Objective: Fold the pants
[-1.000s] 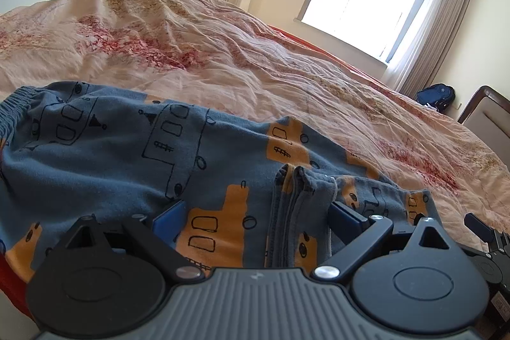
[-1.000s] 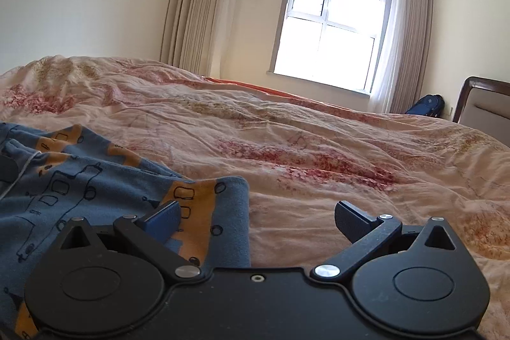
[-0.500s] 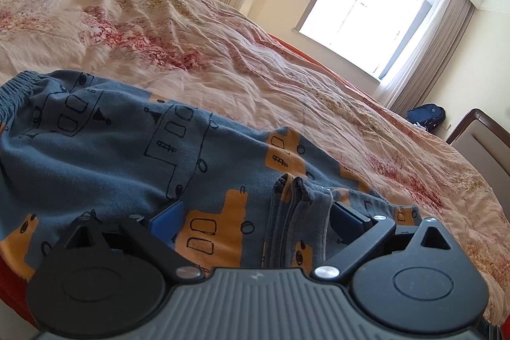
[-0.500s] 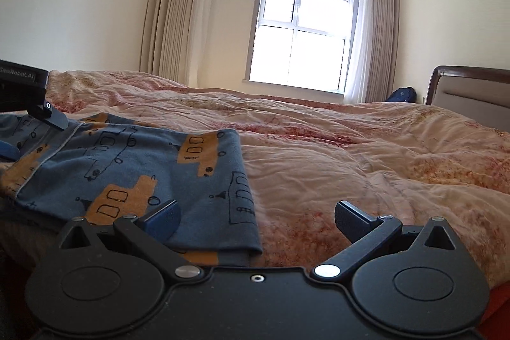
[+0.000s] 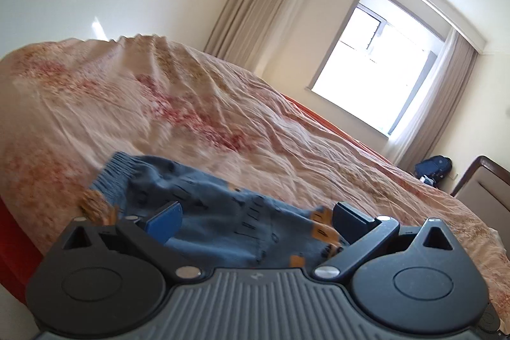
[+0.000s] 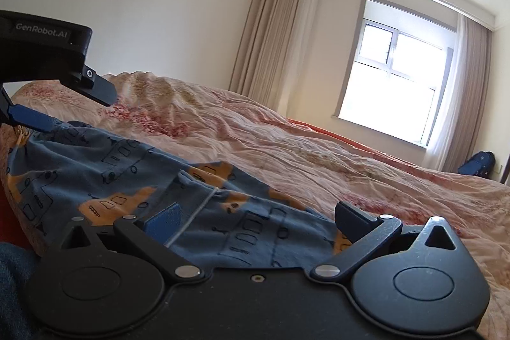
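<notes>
Both grippers have tilted upward; pants [image 5: 223,222] on the bed [image 5: 223,123] lie between spread fingers [image 5: 164,220] of each. Only the right view shows the left gripper [image 6: 63,104] and a drawstring [image 6: 197,212].

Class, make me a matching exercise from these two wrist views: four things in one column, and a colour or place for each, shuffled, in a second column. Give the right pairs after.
Things
1. pants
2. bedspread
3. backpack
4. curtain

Descriptions
A. beige, hanging left of the window
B. blue with orange vehicle prints, lying at the near edge of the bed
C. dark blue, on the floor by the far wall
D. pinkish with red blotches, wrinkled, covering the bed

Pairs: 1-B, 2-D, 3-C, 4-A
</notes>
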